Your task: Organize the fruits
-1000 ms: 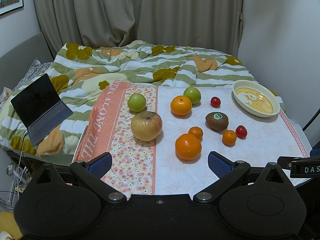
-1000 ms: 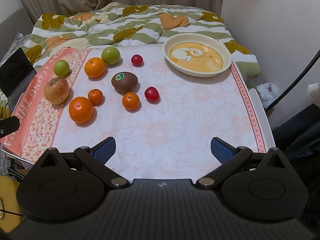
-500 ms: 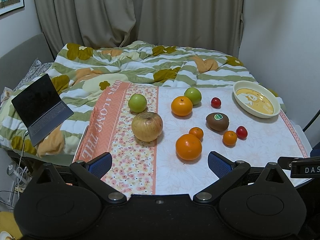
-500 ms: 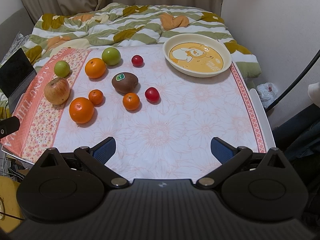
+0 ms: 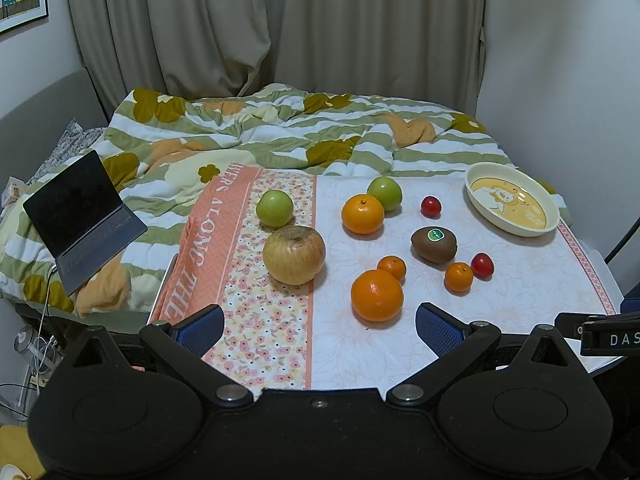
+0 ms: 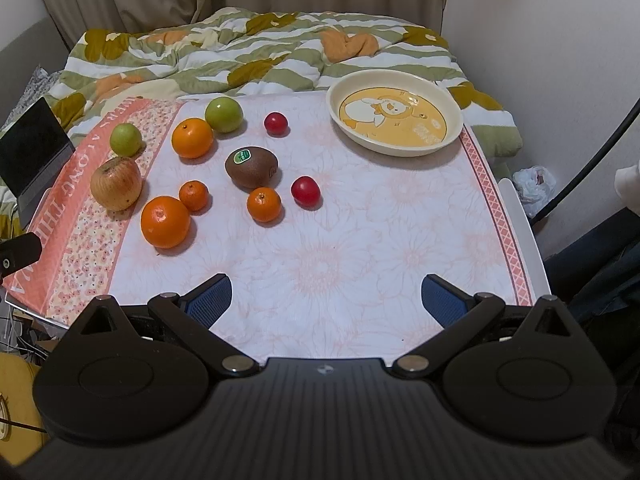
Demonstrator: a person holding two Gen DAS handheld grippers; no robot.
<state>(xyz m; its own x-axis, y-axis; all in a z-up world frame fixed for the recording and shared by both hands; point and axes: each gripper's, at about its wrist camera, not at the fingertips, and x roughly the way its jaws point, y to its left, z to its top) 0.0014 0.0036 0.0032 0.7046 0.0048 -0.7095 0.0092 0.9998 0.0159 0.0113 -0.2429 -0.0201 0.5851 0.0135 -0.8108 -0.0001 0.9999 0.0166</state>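
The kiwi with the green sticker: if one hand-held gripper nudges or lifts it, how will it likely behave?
The kiwi lies on its side, egg-shaped, so it would probably wobble or roll unevenly, perhaps toward the small orange right beside it. Its brown skin looks matte and fuzzy, likely giving decent grip. It may be soft, so a gentle squeeze seems wise.

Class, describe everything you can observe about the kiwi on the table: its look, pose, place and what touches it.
The kiwi is a brown, dull-skinned oval lying on its side on the pale floral tablecloth, with a small green sticker on top. It sits among the loose fruit, well apart from the dish. A small orange lies just in front of it, close, though contact cannot be told. Neither gripper is near it.
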